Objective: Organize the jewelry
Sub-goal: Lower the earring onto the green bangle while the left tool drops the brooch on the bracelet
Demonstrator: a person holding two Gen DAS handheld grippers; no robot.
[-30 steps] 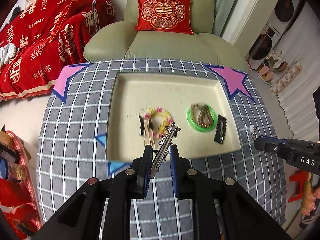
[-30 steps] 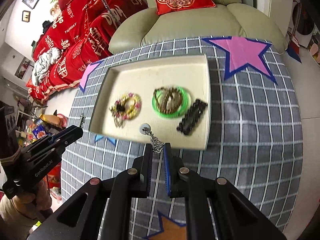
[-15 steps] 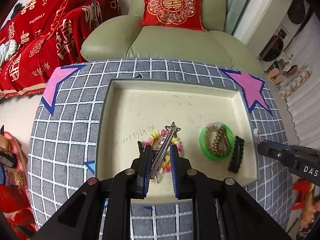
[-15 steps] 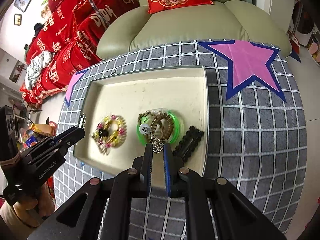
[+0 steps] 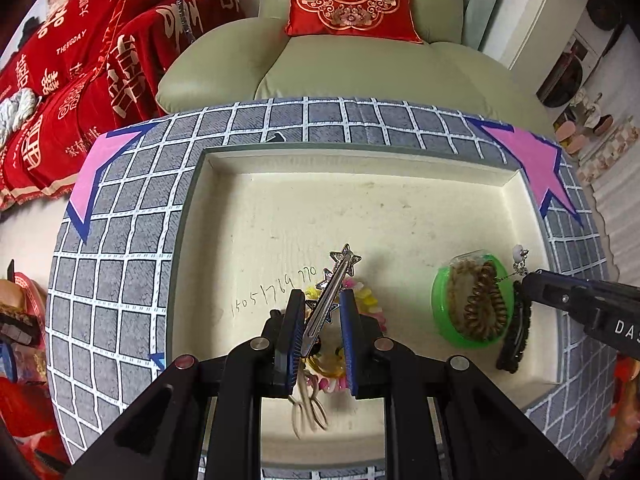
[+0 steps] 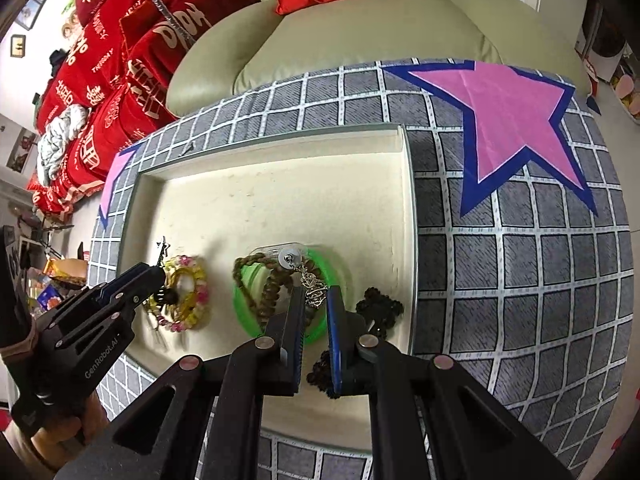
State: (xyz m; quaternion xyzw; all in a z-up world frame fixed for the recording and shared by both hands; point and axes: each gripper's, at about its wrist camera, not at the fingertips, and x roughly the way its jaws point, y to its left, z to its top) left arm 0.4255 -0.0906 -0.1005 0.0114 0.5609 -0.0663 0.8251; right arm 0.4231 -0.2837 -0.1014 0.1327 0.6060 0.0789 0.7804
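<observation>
- Between the blue pads of the left gripper (image 5: 320, 330): a silver star-tipped hair clip (image 5: 334, 290), clamped near its lower end, star tip jutting up and forward past the fingertips.
- Directly under that claw: a yellow and pink beaded bracelet (image 5: 362, 300) with a thin loop hair tie trailing toward the camera, all on the floor of the cream rectangular tray (image 5: 360, 168).
- Between the pads of the right gripper (image 6: 314, 312): a small silver chain earring with a round white stud (image 6: 310, 286), pinched tight, stud dangling ahead of the tips.
- Just below and ahead of the right claw: a green plastic bangle (image 6: 248, 316) with a brown coiled hair tie (image 6: 270, 292) lying across it; just right of the claw, a black bead bracelet (image 6: 380, 306) close to the tray's right wall.
- To place well, probably: shift each piece off the items underneath before letting go, lower close to the tray floor, then ease the pads apart so nothing bounces or tangles.
- Ahead of both claws: a broad bare stretch of tray floor reaching to the far wall, good room for setting down.
- Beside the right claw: right wall near; best to keep left of it.
- Beyond the rim: grey checked tablecloth with pink stars (image 6: 512, 120), flat and unobstructed.
</observation>
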